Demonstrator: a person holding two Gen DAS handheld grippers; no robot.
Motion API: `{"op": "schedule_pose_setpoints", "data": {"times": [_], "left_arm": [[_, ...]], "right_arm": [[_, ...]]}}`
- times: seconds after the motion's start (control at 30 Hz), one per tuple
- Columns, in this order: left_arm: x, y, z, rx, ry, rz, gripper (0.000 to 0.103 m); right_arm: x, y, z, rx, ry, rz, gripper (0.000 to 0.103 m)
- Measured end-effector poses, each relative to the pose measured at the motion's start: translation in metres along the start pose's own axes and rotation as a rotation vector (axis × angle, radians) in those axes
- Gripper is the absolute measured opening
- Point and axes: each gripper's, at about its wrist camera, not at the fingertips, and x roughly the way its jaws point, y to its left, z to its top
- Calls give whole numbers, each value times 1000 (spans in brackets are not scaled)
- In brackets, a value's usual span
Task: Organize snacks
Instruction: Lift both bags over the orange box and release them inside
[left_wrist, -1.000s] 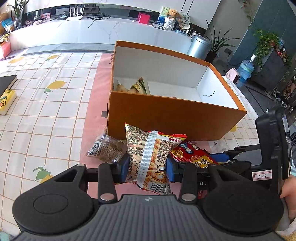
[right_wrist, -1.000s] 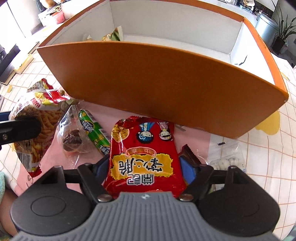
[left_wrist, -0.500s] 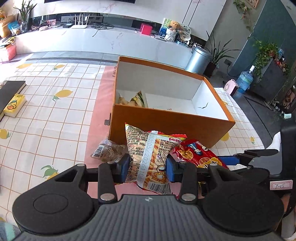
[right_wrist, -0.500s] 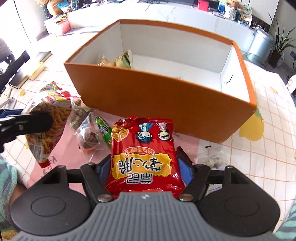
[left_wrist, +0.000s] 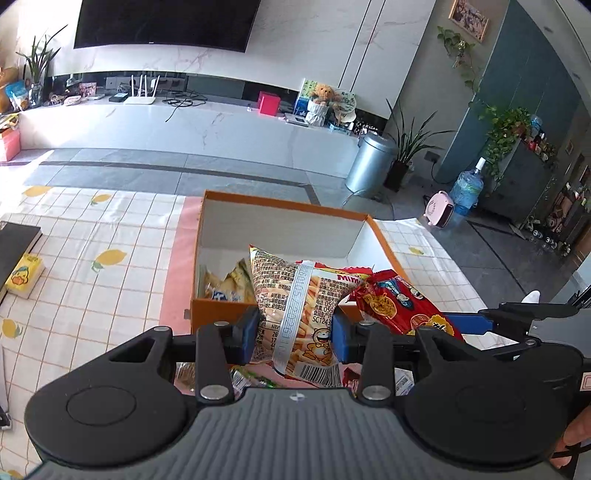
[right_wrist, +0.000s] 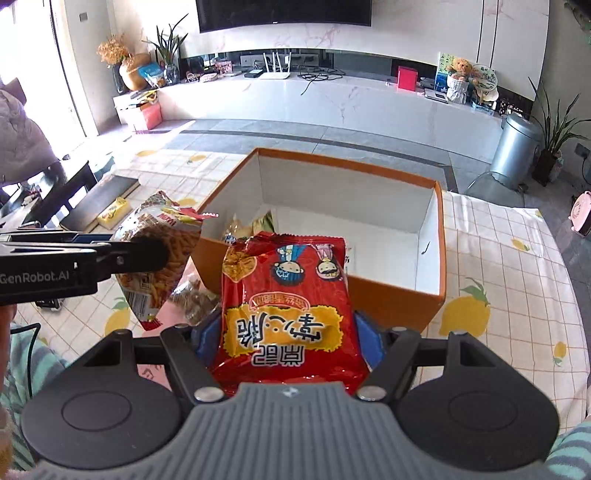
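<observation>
— Where was I working?
— In a home living room. A big wall television (right_wrist: 283, 11) hung above a long marble console (left_wrist: 192, 122) with a router (right_wrist: 274, 75) and a teddy bear (left_wrist: 322, 92).
— Anything else?
— 1 lemon-print tablecloth (left_wrist: 92, 236), potted plants (right_wrist: 554, 133), a steel bin (left_wrist: 371, 166).

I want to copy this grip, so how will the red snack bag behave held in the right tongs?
The red snack bag is probably light and puffy: it stands out from the right tongs without drooping. Its glossy film looks slippery, so it might slide if the squeeze loosens. The crinkled top edge suggests a soft wrapper that dents easily, and the contents may crush.
</observation>
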Motion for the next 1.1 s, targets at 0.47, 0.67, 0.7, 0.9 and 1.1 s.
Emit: {"op": "schedule_pose_setpoints", "data": {"times": [0.47,0.67,0.7,0.9,1.1], "left_arm": [[48,-26,45,64,-8,-9,45],[92,-18,55,43,63,39,45],[100,-17,55,40,79,42,45],[144,-12,48,56,195,77,45],[173,-9,41,91,290,115,45]], "right_arm": [[30,-37,55,34,-29,-75,70],[70,-54,66,34,17,-102,70],[78,-57,67,37,27,-107,70],[126,-72,70,34,101,-139,70],[167,-78,65,-1,183,-150,70]]}}
